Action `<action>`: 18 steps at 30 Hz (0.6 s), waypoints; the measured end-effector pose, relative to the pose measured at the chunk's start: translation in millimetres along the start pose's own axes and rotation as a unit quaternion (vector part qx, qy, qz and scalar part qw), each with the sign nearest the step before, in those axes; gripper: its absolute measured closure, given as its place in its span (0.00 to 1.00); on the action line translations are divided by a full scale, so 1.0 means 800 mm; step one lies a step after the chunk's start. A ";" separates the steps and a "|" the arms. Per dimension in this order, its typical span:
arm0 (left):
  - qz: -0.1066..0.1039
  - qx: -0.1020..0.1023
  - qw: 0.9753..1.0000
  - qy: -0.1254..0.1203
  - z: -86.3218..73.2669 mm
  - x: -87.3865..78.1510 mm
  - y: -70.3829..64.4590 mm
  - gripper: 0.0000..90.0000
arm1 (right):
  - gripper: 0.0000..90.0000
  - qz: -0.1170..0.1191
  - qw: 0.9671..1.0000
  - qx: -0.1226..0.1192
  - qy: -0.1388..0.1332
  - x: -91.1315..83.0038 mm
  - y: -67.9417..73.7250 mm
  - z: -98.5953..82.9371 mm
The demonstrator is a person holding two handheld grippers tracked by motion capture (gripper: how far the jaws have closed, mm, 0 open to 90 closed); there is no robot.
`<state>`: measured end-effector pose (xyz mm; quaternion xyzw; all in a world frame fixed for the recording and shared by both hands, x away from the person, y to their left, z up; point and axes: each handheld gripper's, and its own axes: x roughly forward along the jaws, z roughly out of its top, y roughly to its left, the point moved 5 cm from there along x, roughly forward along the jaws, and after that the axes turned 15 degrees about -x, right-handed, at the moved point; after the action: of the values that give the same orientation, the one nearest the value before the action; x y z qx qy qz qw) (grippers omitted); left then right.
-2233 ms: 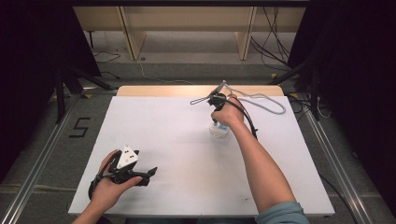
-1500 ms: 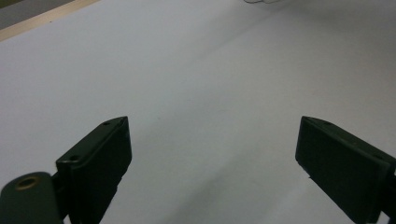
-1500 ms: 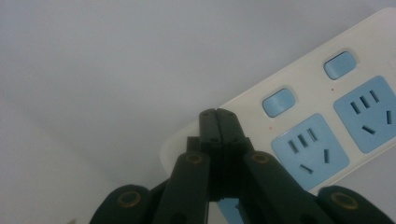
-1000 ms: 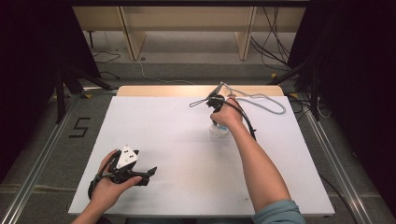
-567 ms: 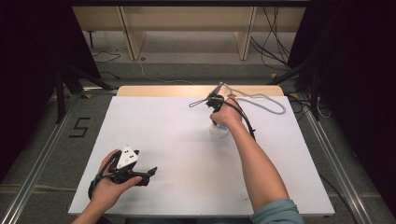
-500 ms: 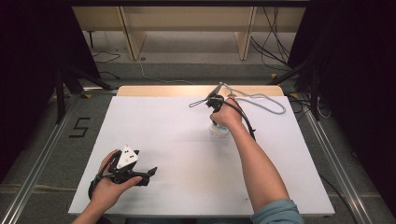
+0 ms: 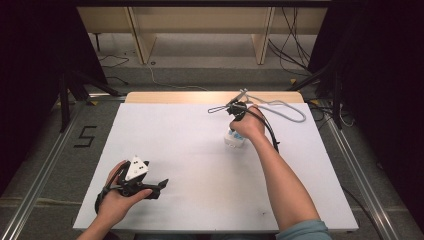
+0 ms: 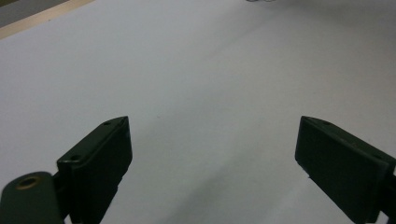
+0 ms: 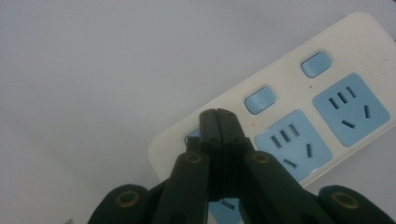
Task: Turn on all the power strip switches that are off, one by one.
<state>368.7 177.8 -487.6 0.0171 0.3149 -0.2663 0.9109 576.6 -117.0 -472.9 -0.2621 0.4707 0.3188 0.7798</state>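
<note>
One power strip (image 9: pixel 299 116), rigid, light, slick plastic; right hand-held gripper (image 9: pixel 218 114) closed empty, tips pressing switch at 12 o'clock.

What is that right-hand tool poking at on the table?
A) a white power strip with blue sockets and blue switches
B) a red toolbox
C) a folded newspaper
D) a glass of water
A: in the right gripper view the right gripper, jaws pressed together, has its tip on a blue switch of the white power strip, whose blue sockets show beside it; from above the strip lies on the white table.
</note>
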 end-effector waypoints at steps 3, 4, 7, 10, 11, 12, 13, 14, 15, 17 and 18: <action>0.000 0.000 1.000 0.000 0.000 0.000 0.000 0.12 | 0.98 0.000 1.000 0.000 -0.003 -0.005 0.000 -0.005; 0.000 0.001 1.000 0.000 0.000 0.000 0.000 0.12 | 0.98 -0.001 1.000 -0.001 -0.006 -0.006 -0.001 -0.006; 0.000 -0.001 1.000 0.000 0.000 0.000 0.000 0.12 | 0.98 0.000 1.000 -0.002 -0.017 -0.012 -0.001 -0.010; 0.000 -0.002 1.000 0.001 0.000 0.000 0.001 0.12 | 0.96 -0.001 1.000 0.000 -0.022 -0.017 0.000 -0.016; 0.001 -0.002 1.000 0.001 0.000 0.000 0.001 0.12 | 0.96 -0.001 1.000 -0.002 -0.025 -0.018 0.000 -0.018; 0.001 -0.002 1.000 0.000 -0.001 0.000 0.001 0.12 | 0.95 -0.001 1.000 -0.004 -0.026 -0.019 0.000 -0.021; 0.001 -0.002 1.000 0.000 -0.001 0.000 0.001 0.12 | 0.94 -0.001 1.000 -0.006 -0.027 -0.020 0.001 -0.024; 0.001 -0.004 1.000 -0.001 -0.001 0.001 0.001 0.12 | 0.93 -0.001 1.000 -0.003 -0.029 -0.021 0.001 -0.027; 0.002 -0.002 1.000 0.001 -0.001 0.001 0.001 0.12 | 0.92 -0.002 0.999 -0.004 -0.032 -0.022 0.001 -0.030; 0.001 -0.003 1.000 0.001 -0.001 0.001 0.001 0.12 | 0.90 -0.002 0.999 -0.006 -0.035 -0.025 0.002 -0.036; 0.001 -0.003 1.000 0.002 -0.001 0.001 0.001 0.12 | 0.89 -0.004 0.999 -0.006 -0.038 -0.026 0.002 -0.038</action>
<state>369.1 178.3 -488.5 0.0155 0.3174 -0.2641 0.9107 550.7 -143.1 -466.9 -0.2558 0.4379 0.3283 0.7969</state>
